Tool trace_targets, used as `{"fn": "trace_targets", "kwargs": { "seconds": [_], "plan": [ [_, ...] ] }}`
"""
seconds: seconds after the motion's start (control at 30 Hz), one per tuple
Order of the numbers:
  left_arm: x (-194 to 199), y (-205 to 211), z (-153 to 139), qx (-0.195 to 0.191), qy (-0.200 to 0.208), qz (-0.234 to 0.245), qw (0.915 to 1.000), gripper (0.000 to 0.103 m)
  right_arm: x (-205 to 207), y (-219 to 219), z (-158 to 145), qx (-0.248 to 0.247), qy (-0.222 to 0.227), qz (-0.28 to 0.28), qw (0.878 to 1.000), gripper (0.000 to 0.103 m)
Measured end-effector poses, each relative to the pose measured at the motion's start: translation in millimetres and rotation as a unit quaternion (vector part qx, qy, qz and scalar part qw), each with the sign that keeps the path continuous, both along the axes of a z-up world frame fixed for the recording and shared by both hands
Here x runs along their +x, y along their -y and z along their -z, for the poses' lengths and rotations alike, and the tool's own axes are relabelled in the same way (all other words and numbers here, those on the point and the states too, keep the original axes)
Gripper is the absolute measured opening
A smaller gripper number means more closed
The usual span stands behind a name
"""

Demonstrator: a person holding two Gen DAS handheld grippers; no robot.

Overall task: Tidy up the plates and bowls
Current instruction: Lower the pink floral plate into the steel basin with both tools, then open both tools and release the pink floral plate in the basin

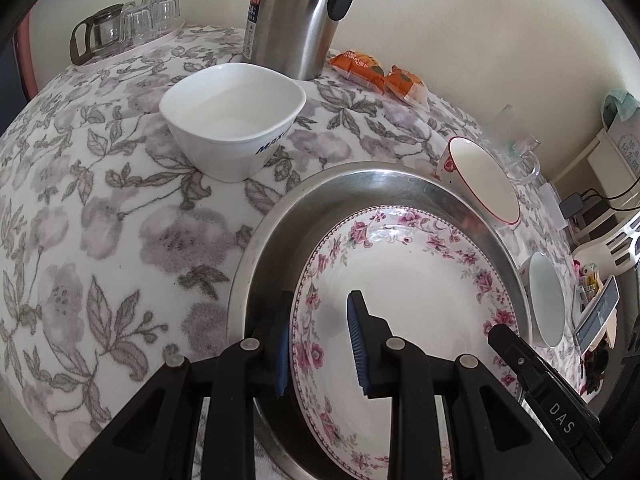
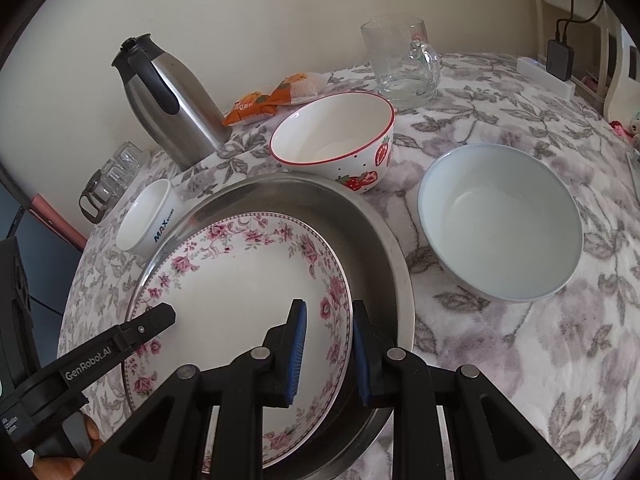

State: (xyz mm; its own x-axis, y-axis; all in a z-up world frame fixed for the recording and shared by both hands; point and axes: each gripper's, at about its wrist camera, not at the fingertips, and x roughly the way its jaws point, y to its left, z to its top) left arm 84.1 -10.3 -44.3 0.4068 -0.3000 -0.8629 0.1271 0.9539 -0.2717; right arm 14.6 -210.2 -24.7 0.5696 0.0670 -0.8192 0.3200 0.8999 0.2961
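Observation:
A floral-rimmed plate rests tilted inside a round steel pan. My left gripper is shut on the plate's left rim, one pad outside and one inside. On the opposite rim, my right gripper is shut the same way. On the floral cloth around the pan stand a white square bowl, a strawberry bowl and a pale blue bowl.
A steel thermos jug stands at the back by the wall, with orange snack packets beside it. A glass mug is behind the strawberry bowl. A glass pot and cups sit at the far left corner. A charger lies far right.

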Motion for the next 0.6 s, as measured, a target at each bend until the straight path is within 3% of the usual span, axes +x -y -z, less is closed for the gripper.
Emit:
{"fn": "trace_targets", "kwargs": {
  "seconds": [0.6],
  "plan": [
    [10, 11, 6, 0.027, 0.016, 0.006, 0.9995, 0.027, 6, 2, 1, -0.01, 0.01, -0.001, 1.0, 0.024]
  ]
}}
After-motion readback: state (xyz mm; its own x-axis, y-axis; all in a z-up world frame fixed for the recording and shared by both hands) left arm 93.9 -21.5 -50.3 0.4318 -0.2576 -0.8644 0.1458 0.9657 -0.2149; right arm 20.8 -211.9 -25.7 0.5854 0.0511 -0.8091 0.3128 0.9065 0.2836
